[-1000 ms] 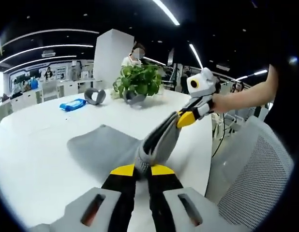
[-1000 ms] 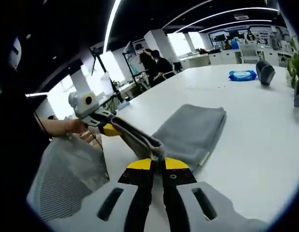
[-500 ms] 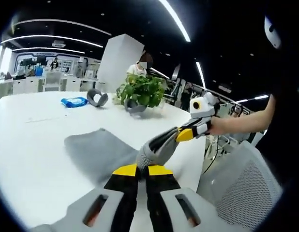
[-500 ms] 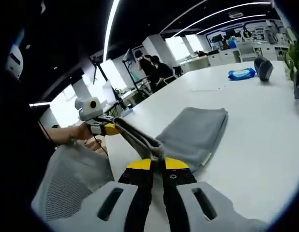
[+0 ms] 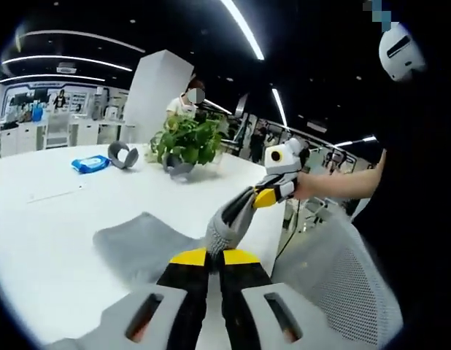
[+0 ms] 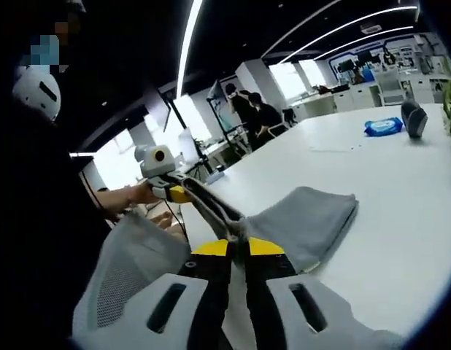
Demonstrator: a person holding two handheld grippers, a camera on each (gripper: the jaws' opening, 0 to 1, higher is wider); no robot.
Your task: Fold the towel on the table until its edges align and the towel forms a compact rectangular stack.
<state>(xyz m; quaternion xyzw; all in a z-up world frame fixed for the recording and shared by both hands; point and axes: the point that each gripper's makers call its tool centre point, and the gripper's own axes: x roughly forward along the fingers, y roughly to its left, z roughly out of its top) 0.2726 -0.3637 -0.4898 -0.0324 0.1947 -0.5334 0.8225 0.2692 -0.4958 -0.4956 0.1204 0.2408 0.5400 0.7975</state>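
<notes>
Towel (image 5: 149, 244) higher, between both tongs

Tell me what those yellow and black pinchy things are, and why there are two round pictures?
Those are two hand-held grabbers. A person holds one in each hand, and each carries a small camera, so you get one round picture from each.

In the left gripper view, the left gripper rises from the bottom, and the right gripper comes in from the right. In the right gripper view, the right gripper is at the bottom.

Both have their fingers shut on one edge of a grey towel, lifting it off the white table. The rest of the towel lies on the table.

Farther back are a potted plant and a blue packet. A mesh chair stands at the table's edge.
</notes>
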